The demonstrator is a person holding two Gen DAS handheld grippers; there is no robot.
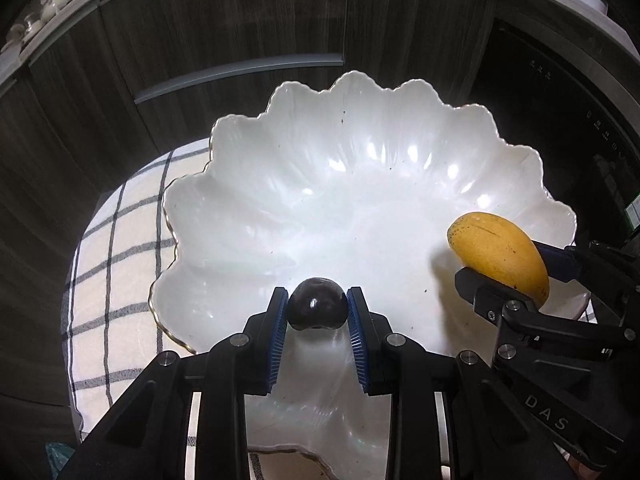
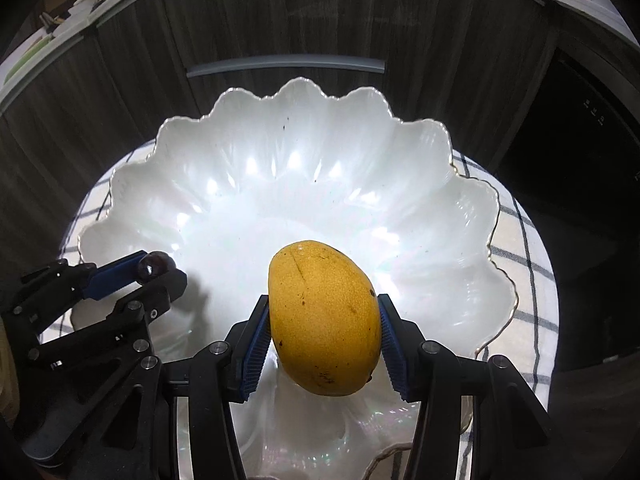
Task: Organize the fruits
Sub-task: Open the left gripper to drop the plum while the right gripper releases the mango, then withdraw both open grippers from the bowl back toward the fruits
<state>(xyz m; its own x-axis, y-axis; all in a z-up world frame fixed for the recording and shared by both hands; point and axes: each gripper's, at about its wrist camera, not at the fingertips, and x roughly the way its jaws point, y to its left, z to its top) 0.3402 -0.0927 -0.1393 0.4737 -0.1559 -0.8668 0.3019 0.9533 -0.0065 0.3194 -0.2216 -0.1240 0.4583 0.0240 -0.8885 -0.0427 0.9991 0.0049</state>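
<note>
Yellow mango point(image 2: 324, 320) clamped in right hand-held gripper point(image 2: 324, 344); left hand-held gripper point(image 1: 318, 320) grips dark fruit point(image 1: 317, 308), possibly plum, over white bowl point(image 1: 360, 184).

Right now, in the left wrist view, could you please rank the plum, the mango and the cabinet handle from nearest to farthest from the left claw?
1. Plum: gripped in the left claw, over the bowl's near side.
2. Mango: off to the right, held in the right claw over the bowl's right edge.
3. Cabinet handle: farthest, on the dark cabinet beyond the bowl.
</note>
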